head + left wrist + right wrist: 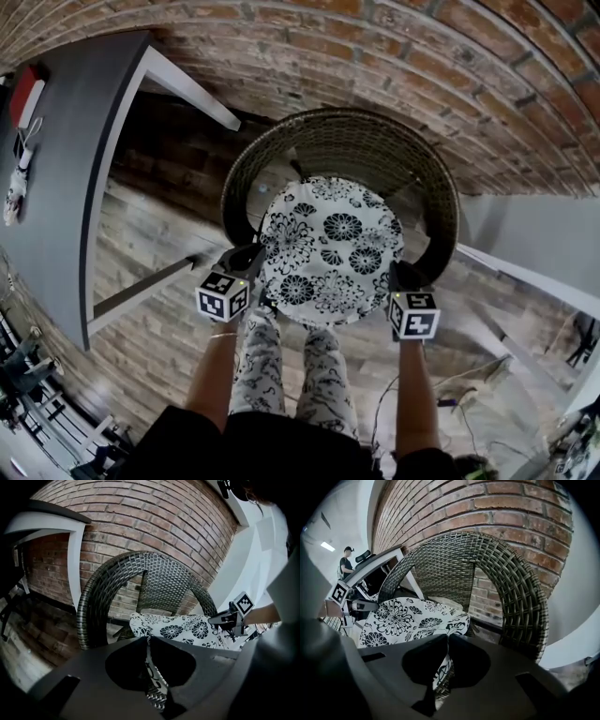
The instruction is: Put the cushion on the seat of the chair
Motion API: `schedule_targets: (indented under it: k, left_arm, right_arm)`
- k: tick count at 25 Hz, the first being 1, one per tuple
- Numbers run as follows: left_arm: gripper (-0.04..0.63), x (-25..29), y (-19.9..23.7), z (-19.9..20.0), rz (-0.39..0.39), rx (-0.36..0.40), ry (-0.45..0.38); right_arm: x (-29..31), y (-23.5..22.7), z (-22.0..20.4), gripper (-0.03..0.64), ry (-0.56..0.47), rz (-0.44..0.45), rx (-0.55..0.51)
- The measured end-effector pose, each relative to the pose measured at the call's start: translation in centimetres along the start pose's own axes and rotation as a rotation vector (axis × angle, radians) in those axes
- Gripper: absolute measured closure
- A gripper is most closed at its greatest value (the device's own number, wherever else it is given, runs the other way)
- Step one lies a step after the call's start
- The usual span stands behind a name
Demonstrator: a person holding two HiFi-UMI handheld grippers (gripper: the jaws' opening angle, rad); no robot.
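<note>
A round white cushion (pixel 330 248) with black flowers lies flat over the seat of a dark wicker chair (pixel 342 141) that stands against a brick wall. My left gripper (pixel 253 265) is shut on the cushion's left edge, and my right gripper (pixel 401 277) is shut on its right edge. In the left gripper view the cushion (pixel 180 627) runs from the pinched jaws (pixel 149 641) toward the right gripper (pixel 232 618). In the right gripper view the cushion (pixel 408 618) spreads left from the shut jaws (pixel 446 641), with the chair back (pixel 487 573) behind.
A grey table (pixel 66 178) with white legs stands to the left of the chair, with a red object (pixel 26 94) on it. The brick wall (pixel 375 56) rises right behind the chair. A white ledge (pixel 534 244) sits at the right. The person's patterned trousers (pixel 291 375) show below.
</note>
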State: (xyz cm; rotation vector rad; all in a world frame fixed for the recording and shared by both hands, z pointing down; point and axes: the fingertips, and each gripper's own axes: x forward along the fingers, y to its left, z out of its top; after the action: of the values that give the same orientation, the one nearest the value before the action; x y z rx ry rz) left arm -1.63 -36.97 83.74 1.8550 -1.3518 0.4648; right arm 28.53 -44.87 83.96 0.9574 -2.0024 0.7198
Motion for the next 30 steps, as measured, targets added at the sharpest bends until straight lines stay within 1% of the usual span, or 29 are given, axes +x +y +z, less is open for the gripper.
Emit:
schedule_targets:
  k: [6,9,15,21,30]
  left_arm:
    - [0.575,0.0,0.2,-0.4,0.012,0.01,-0.008]
    - [0.575,0.0,0.3,-0.5,0.014,0.001,-0.019]
    - [0.565,0.3,0.7,-1.3,0.017,-0.016,0.004]
    - [0.565,0.0,1.1,-1.0,0.019,-0.029,-0.006]
    - [0.565,-0.7,0.8,-0.5,0.012,-0.022,-0.032]
  right_arm:
    - [0.4,0.1,-1.0,0.601,0.023,0.004,0.004]
    - [0.6,0.3,-1.2,0.6,0.024,0.004,0.003]
    - [0.8,0.2,-1.5,0.591,0.027,-0.008,-0.003]
    - [1.0,0.2,-2.2,0.591,0.044,-0.019,0.005]
    - [1.1,0.4,-2.6,0.586,0.05,-0.024,0.002]
